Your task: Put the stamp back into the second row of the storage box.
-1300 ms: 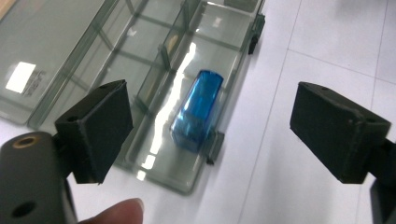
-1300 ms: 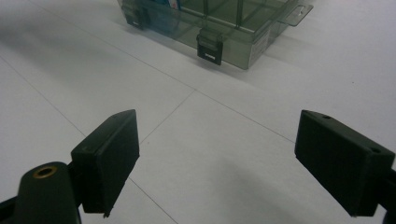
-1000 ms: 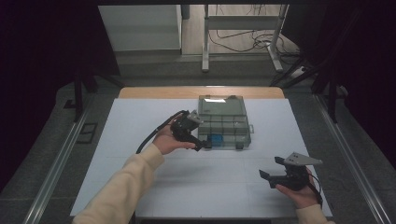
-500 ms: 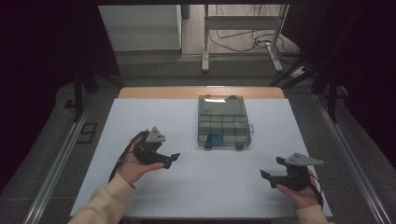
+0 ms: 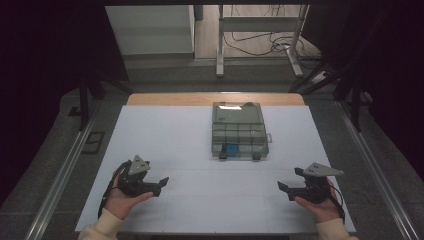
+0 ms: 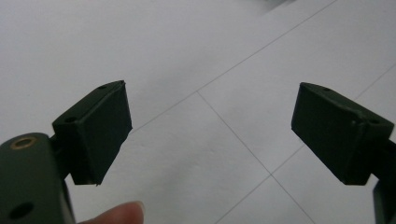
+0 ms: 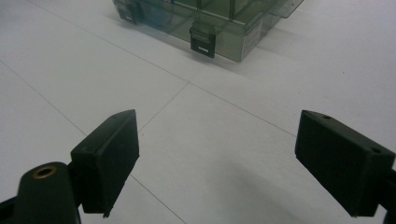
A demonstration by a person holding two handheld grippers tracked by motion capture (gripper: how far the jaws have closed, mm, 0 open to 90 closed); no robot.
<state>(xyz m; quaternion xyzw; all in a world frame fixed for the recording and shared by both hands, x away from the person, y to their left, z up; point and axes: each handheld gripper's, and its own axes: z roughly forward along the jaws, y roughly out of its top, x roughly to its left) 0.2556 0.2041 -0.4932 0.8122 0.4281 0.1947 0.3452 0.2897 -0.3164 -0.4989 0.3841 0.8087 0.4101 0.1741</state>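
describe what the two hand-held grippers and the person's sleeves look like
Both are black. The left hand-held gripper and right hand-held gripper each carry a grey three-cornered plate on top and end in two blocky black jaws with small screw holes. A brass-coloured ring sits in the body beside one jaw. A black cable trails from each. The sleeves are pale cream with ribbed cuffs.

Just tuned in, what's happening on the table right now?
A person holds a gripper in each hand over the white table. Both sit near the front edge, jaws open and holding nothing: the left gripper at the left, the right gripper at the right. A clear compartment box with its lid shut and two dark latches on its near side sits alone at mid-table, apart from both. Something blue shows inside it near the front. In the right gripper view the box lies ahead of the jaws.
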